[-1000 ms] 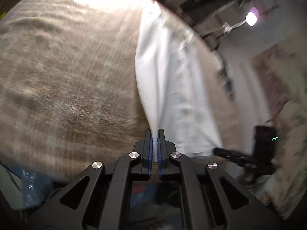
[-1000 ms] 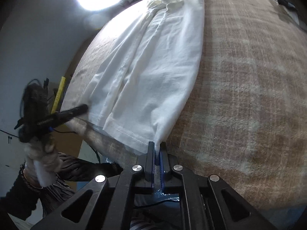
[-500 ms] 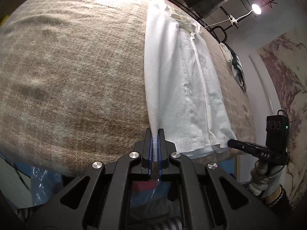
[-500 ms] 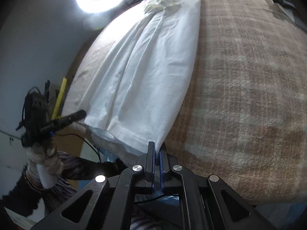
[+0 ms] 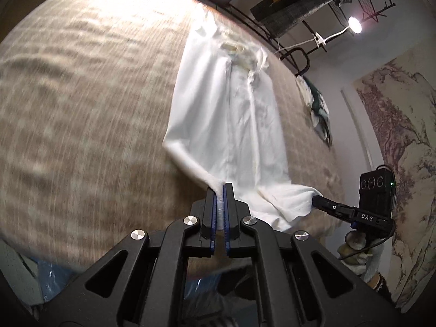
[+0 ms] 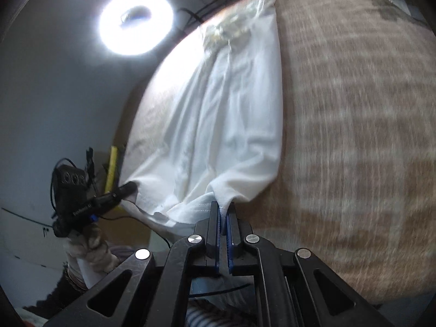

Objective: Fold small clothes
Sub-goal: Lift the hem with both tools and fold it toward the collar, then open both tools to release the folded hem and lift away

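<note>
A white shirt [image 5: 229, 114] lies lengthwise on a brown woven surface [image 5: 81, 109], collar at the far end. It also shows in the right wrist view [image 6: 231, 125]. My left gripper [image 5: 220, 190] is shut on the shirt's near left hem corner, lifted off the surface. My right gripper [image 6: 224, 209] is shut on the near right hem corner. The hem between them sags in loose folds. Each gripper shows in the other's view: the right gripper [image 5: 318, 201] and the left gripper [image 6: 128, 188], both pinching cloth.
The brown woven surface [image 6: 354, 136] spreads wide on both sides of the shirt. A pile of other clothes [image 5: 318, 109] lies at its far right edge. A ring light [image 6: 136, 21] and a small lamp [image 5: 354, 24] shine beyond the far end.
Both grippers have lifted the hem corners and moved forward over the shirt. The taut, flat hem now sags and bunches between them.
</note>
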The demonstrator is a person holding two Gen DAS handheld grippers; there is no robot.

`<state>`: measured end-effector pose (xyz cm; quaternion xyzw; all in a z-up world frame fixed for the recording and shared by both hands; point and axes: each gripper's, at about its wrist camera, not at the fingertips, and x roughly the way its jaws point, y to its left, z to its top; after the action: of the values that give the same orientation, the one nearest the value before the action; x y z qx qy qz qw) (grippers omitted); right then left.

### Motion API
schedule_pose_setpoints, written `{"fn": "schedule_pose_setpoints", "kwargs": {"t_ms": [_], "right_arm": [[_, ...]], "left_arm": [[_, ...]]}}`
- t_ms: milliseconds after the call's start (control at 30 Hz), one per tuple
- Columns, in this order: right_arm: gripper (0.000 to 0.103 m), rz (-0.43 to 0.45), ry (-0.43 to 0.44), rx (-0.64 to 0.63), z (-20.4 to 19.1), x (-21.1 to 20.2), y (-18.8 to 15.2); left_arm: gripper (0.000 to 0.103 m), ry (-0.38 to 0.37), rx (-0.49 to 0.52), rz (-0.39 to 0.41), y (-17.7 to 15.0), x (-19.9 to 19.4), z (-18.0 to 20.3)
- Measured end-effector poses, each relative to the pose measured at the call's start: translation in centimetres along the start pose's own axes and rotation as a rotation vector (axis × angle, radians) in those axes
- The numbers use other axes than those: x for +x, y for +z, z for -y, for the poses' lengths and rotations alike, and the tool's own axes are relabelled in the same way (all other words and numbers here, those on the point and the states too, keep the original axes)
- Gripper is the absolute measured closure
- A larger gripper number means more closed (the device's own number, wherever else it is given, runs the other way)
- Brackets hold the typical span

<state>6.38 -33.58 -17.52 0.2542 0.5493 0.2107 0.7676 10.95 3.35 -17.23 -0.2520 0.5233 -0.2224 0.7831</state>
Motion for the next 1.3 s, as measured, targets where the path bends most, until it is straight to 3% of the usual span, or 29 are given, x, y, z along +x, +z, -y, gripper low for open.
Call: {"fn": "schedule_pose_setpoints", "kwargs": {"t_ms": [400, 833, 867, 900, 933, 967, 1100, 1300], "right_arm": [[0.102, 0.122, -0.028, 0.031, -0.2, -0.5, 7.0], [0.099, 0.067, -0.08, 0.074, 1.8, 3.5, 10.1], [0.097, 0.066, -0.088, 0.066, 1.8, 3.5, 10.1], [0.091, 0.065, -0.107, 0.054, 1.6, 3.7, 10.3], [0.079, 0.064, -0.119, 0.042, 1.4, 3.7, 10.4], [0.076, 0.072, -0.127, 0.026, 1.1, 3.5, 10.4], [0.077, 0.096, -0.145, -0.055, -0.1, 2.6, 9.8], [0.086, 0.017, -0.117, -0.173, -1.0, 4.1, 7.7]], "left_arm": [[0.101, 0.043, 0.004, 0.035, 7.6, 3.0, 0.3], [0.101, 0.102, -0.043, -0.009, 9.2, 6.2, -1.7], [0.093, 0.113, -0.036, -0.014, 9.2, 6.2, -1.5], [0.078, 0.127, -0.025, -0.01, 9.3, 6.0, -1.4], [0.071, 0.13, -0.013, 0.013, 9.3, 5.5, -1.2], [0.064, 0.131, 0.003, 0.046, 9.2, 4.8, -1.0], [0.064, 0.133, 0.116, 0.079, 8.5, 3.2, 0.0], [0.078, 0.128, 0.254, -0.068, 5.8, 5.4, 1.2]]}}
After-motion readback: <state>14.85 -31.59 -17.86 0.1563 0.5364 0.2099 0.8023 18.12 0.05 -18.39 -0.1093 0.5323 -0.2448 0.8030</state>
